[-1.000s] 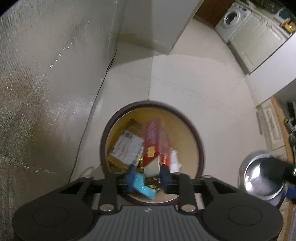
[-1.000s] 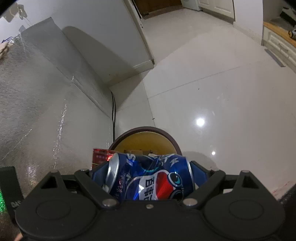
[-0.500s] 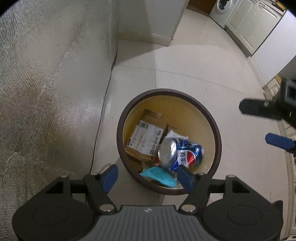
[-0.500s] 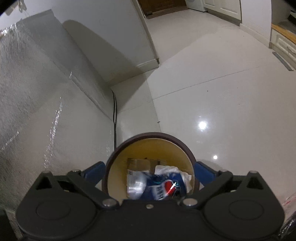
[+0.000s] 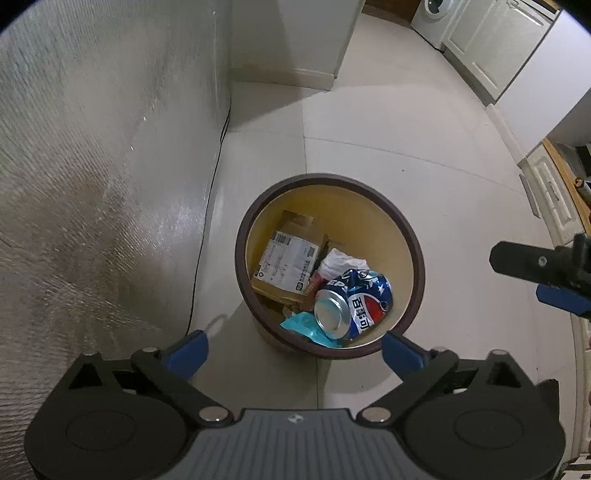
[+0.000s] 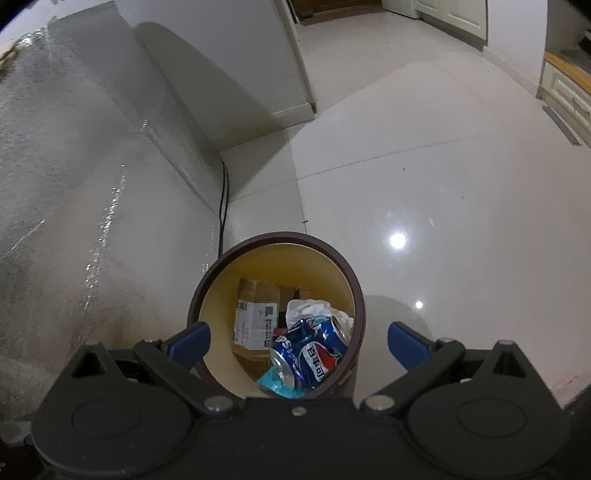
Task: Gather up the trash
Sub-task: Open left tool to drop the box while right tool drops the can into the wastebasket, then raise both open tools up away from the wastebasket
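A round bin with a dark brown rim (image 5: pixel 404 229) (image 6: pixel 351 273) stands on the floor below both grippers. Inside lie a crushed blue Pepsi can (image 5: pixel 354 302) (image 6: pixel 312 352), a cardboard box with a label (image 5: pixel 288 258) (image 6: pixel 255 325), crumpled white paper (image 5: pixel 341 260) (image 6: pixel 306 308) and a teal wrapper (image 5: pixel 303 323) (image 6: pixel 273 380). My left gripper (image 5: pixel 293 349) is open and empty above the bin's near rim. My right gripper (image 6: pixel 299 341) is open and empty above the bin; it also shows at the right edge of the left wrist view (image 5: pixel 543 266).
A silver foil-covered surface (image 5: pixel 92 184) (image 6: pixel 74 221) rises at the left, with a black cable (image 5: pixel 210 206) running down beside it. White tiled floor (image 6: pixel 443 184) spreads to the right. Cabinets and a washing machine (image 5: pixel 436 11) stand at the far back.
My right gripper opened and the Pepsi can dropped into the bin. My left gripper let go of a red pack, opened wide and rose away from the bin.
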The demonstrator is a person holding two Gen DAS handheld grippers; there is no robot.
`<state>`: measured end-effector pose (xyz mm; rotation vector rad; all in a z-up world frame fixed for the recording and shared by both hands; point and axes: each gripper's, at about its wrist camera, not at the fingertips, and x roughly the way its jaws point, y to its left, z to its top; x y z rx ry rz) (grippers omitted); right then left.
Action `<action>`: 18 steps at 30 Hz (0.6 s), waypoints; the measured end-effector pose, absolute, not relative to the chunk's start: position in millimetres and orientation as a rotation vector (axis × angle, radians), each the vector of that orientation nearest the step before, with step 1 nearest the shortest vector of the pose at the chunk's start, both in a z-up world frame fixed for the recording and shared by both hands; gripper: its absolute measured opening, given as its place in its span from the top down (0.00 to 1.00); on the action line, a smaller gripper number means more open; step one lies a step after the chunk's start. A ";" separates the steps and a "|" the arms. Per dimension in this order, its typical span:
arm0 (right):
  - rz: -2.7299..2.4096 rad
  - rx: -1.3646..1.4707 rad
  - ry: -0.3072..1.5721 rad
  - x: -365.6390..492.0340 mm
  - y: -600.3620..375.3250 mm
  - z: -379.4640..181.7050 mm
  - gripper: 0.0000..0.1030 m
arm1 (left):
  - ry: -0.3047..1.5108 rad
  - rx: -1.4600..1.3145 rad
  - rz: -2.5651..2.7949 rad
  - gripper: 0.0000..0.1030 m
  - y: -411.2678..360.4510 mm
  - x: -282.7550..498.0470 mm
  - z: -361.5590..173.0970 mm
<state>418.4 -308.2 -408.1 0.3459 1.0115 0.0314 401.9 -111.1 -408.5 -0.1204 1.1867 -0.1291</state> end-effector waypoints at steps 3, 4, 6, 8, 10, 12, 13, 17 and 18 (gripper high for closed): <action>0.039 0.327 1.002 409.1 -308.4 -396.4 0.00 | 1.172 -0.110 -0.131 0.00 -111.3 396.7 -394.2; 0.038 0.324 0.997 405.8 -308.3 -392.9 0.00 | 1.167 -0.107 -0.133 0.00 -111.2 394.9 -389.0; 0.039 0.316 0.995 398.6 -308.4 -386.0 0.00 | 1.154 -0.099 -0.133 0.00 -110.9 390.8 -378.8; 0.039 0.306 0.989 390.1 -309.3 -378.6 0.00 | 1.140 -0.086 -0.134 0.00 -111.9 385.8 -368.4; 0.039 0.299 0.980 381.8 -309.6 -371.3 0.00 | 1.130 -0.072 -0.136 0.00 -113.0 379.6 -357.7; 0.043 0.293 0.973 372.3 -309.2 -362.6 0.00 | 1.119 -0.066 -0.145 0.00 -113.5 373.8 -347.6; 0.045 0.290 0.968 369.0 -308.6 -358.9 0.00 | 1.111 -0.065 -0.148 0.00 -113.0 370.2 -341.2; 0.049 0.278 0.931 350.5 -308.4 -335.6 0.00 | 1.068 -0.062 -0.155 0.00 -109.3 354.8 -311.1; 0.049 0.276 0.919 345.3 -308.7 -327.7 0.00 | 1.054 -0.060 -0.158 0.00 -108.5 349.8 -301.3</action>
